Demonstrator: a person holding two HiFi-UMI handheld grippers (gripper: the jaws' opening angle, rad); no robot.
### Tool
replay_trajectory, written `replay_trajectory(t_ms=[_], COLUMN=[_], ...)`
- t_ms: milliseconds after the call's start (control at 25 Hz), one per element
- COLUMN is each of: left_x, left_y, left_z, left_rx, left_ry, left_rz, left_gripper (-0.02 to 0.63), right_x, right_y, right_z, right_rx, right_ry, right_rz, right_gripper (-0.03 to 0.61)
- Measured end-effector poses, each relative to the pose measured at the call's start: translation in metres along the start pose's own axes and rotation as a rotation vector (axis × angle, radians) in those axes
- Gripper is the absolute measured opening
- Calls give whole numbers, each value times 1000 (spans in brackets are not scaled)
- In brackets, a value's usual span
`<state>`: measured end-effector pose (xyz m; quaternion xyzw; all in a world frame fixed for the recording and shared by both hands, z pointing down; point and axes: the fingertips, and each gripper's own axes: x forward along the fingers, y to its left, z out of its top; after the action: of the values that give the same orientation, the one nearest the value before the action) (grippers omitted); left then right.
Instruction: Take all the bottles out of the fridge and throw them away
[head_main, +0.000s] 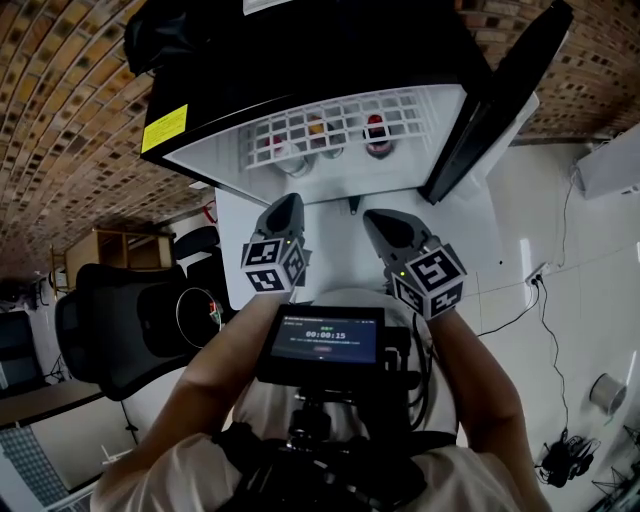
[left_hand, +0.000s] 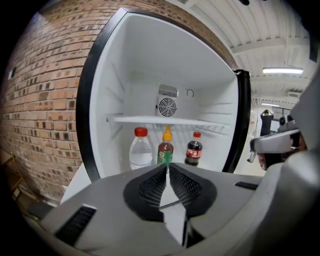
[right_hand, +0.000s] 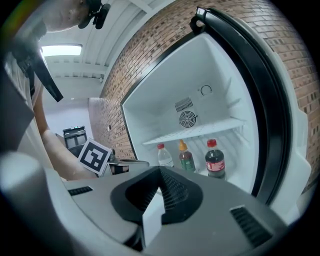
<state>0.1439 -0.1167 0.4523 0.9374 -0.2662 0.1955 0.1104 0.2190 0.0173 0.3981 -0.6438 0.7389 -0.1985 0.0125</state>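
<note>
White fridge (left_hand: 125, 60): opened; three bottles are seen upright under its shelf (left_hand: 200, 122).
Bottles: clear bottle (left_hand: 140, 148), brown bottle (left_hand: 165, 147), cola bottle (left_hand: 194, 148); none taken out yet.
Left gripper (left_hand: 167, 169): jaws closed, empty.
Right gripper (right_hand: 160, 172): jaws closed, empty.
Remaining: every removal and disposal.

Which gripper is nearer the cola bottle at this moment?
Right. The right gripper is in front of the cola bottle, outside the fridge; the left gripper is further left, nearer the clear bottle.
</note>
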Motion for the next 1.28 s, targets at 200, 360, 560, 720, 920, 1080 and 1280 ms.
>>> replay_trajectory(t_ms=[200, 360, 560, 720, 920, 1080, 1280], left_x=[17, 35, 62, 81, 103, 116, 127], left_y=[10, 24, 39, 52, 62, 69, 69], left_z=[-6, -10, -7, -6, -6, -2, 5], left_rx=[13, 1, -55, -62, -39, -30, -8], left_ry=[19, 36, 35, 45, 60, 34, 63], left_rz=[68, 126, 172, 230, 285, 318, 344], left_gripper=[167, 241, 300, 365, 377, 380, 355], right_x=[1, 2, 0, -2, -7, -12, -19], right_y=[-12, -20, -29, -36, -45, -48, -49], right_z=[-1, -4, -8, -10, -13, -16, -24], right_rx=[6, 11, 18, 30, 41, 43, 46], right_ry=[17, 36, 59, 69, 81, 92, 110], right_rz=[21, 31, 26, 15, -7, -23, -34], right_gripper=[6, 6, 6, 6, 6, 6, 6])
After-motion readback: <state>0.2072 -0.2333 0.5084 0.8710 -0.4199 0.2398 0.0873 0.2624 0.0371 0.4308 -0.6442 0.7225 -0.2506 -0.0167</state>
